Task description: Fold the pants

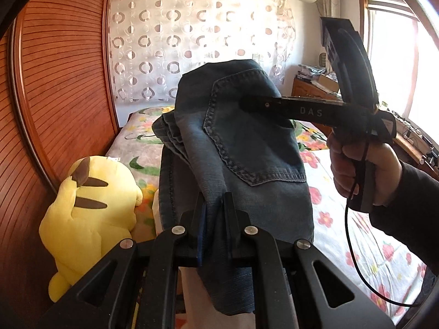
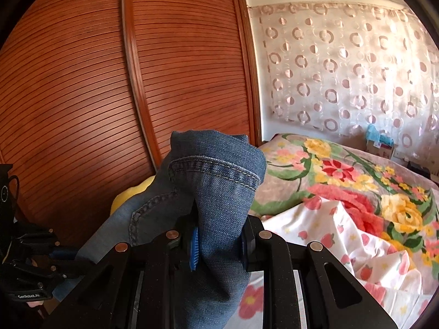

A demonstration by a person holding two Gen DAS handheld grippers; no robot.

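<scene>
Both grippers, left gripper [image 1: 214,213] and right gripper [image 2: 219,244], pinch jeans [image 1: 236,142] beside plush [image 1: 90,213]

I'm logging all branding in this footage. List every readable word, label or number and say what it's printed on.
"DAS": on the black finger of the right gripper, left wrist view.
"GenRobot.AI", small and soft, so likely but not certain: on the black body of the left gripper, right wrist view.
The jeans show no readable tag.
The cardboard box by the curtain has print too blurred to read.
</scene>
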